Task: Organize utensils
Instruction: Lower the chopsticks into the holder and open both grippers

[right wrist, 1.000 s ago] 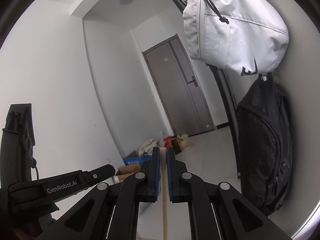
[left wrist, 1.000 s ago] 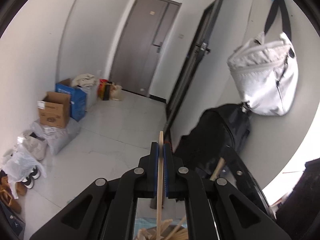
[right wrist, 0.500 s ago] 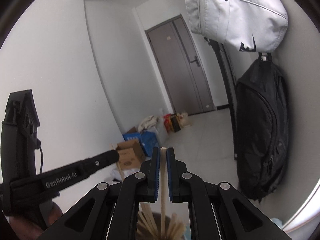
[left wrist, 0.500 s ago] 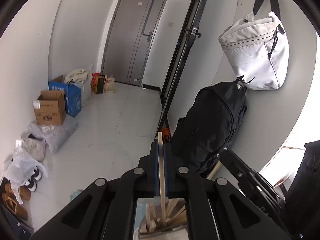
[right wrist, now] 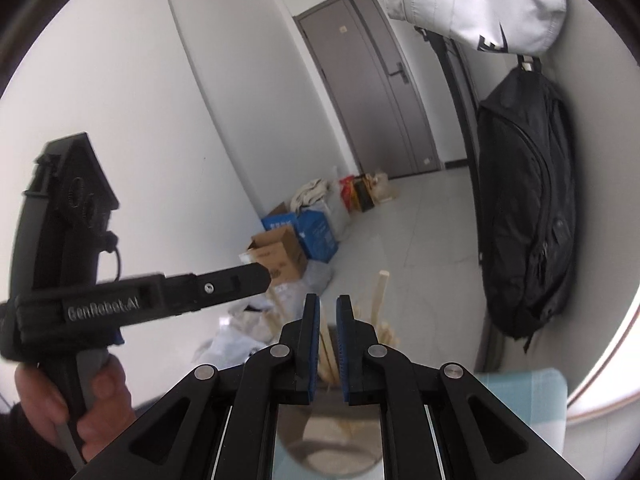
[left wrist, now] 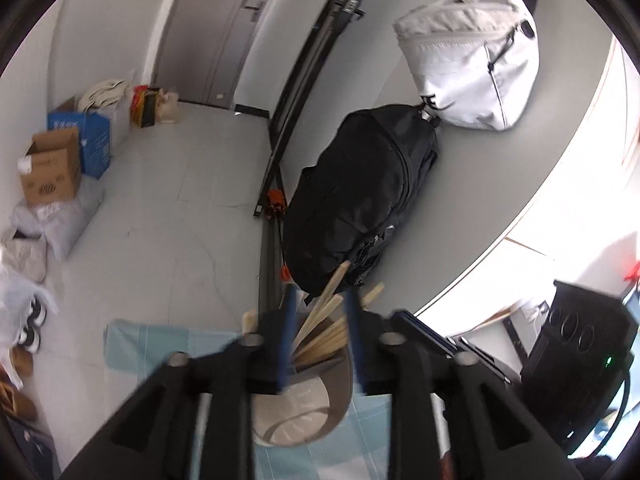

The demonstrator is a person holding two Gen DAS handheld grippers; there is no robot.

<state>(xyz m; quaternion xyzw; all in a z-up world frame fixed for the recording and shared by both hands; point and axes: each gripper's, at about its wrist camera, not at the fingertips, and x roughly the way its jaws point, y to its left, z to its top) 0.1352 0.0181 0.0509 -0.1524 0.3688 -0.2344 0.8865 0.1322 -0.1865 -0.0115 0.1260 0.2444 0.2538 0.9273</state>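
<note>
1. As I look along the left hand-held gripper (left wrist: 318, 312), its blue pads are spreading apart and hold nothing; wooden chopsticks (left wrist: 320, 334) stand loose between and just beyond them.
2. The chopsticks sit in a round holder (left wrist: 320, 404) directly below my gripper tips, on a pale blue cloth (left wrist: 160, 344).
3. My right hand-held gripper (right wrist: 328, 312) is opening slightly, a narrow gap showing, nothing pinched; the chopsticks (right wrist: 380, 296) rise just ahead of it.
4. A black backpack (right wrist: 528, 208) hangs well beyond, to the right.
</note>
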